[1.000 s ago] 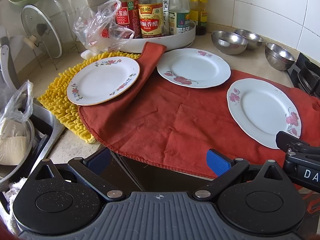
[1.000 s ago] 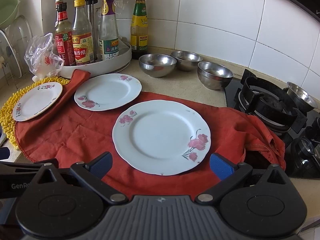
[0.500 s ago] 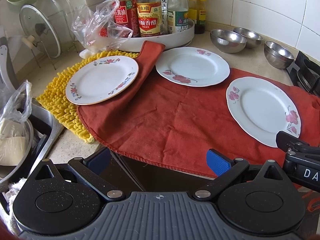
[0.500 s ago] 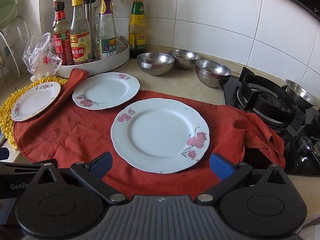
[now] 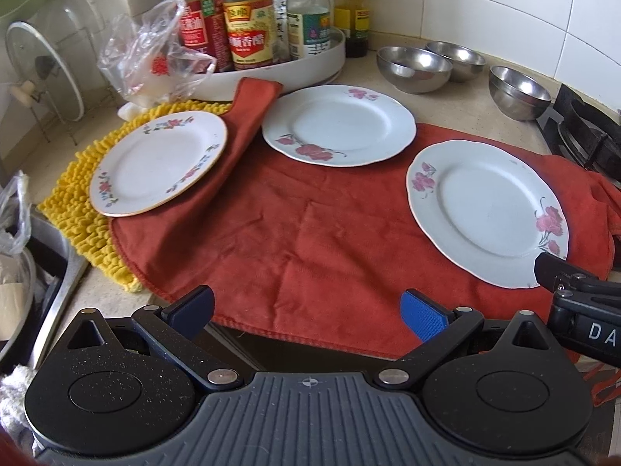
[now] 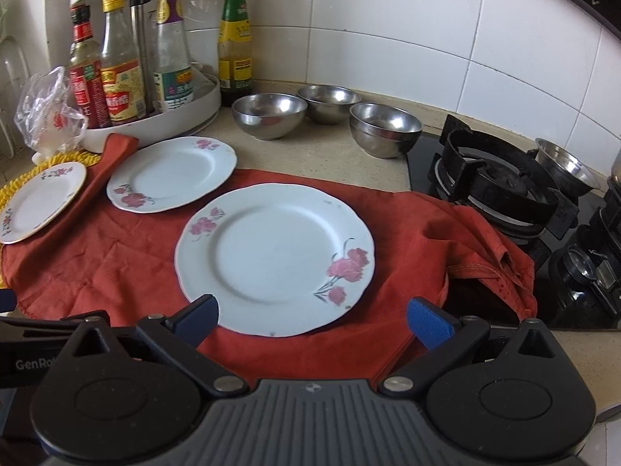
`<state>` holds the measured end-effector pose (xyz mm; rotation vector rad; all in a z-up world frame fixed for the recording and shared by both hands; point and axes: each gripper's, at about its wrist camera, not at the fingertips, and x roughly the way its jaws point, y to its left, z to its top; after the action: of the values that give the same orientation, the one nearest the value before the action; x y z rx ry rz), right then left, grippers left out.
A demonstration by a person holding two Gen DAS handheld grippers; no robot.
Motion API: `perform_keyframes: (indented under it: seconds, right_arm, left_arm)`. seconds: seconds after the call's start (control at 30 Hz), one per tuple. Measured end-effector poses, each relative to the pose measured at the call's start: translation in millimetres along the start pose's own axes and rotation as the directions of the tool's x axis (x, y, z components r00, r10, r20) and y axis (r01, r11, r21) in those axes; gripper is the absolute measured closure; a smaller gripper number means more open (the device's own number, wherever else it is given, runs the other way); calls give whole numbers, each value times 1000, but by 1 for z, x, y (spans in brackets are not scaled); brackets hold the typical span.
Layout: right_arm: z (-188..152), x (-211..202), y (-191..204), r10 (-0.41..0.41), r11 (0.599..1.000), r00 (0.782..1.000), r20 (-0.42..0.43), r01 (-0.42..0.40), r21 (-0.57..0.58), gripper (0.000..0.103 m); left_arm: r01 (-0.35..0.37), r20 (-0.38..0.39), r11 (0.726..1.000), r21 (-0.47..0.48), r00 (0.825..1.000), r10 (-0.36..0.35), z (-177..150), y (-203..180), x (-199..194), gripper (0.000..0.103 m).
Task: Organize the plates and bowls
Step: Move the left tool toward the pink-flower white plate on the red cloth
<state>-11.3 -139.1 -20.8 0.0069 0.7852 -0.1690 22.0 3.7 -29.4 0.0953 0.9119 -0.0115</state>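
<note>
Both the right hand-held gripper (image 6: 312,316) and the left hand-held gripper (image 5: 306,308) gape wide, holding nothing. Just ahead of the right one, the plate (image 6: 275,260) lies flat on the cloth (image 6: 108,268); pinching its thin rim risks slipping or dragging cloth toward the bowls (image 6: 269,114) beyond.

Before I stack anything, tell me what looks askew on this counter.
The red cloth is bunched at its right end against the stove, and a folded strip runs up to the bottle tray. The small plate straddles that strip and the yellow mat. Nothing looks spilled or broken.
</note>
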Motion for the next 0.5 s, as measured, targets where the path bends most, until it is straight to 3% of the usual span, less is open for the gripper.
perform_keyframes:
  seconds: [0.5]
  right_arm:
    - [31,47,-34,-17,1000,1000,-17,17,4,1]
  left_arm:
    - [56,-30,998,22,998,-56,37,-31,37,0]
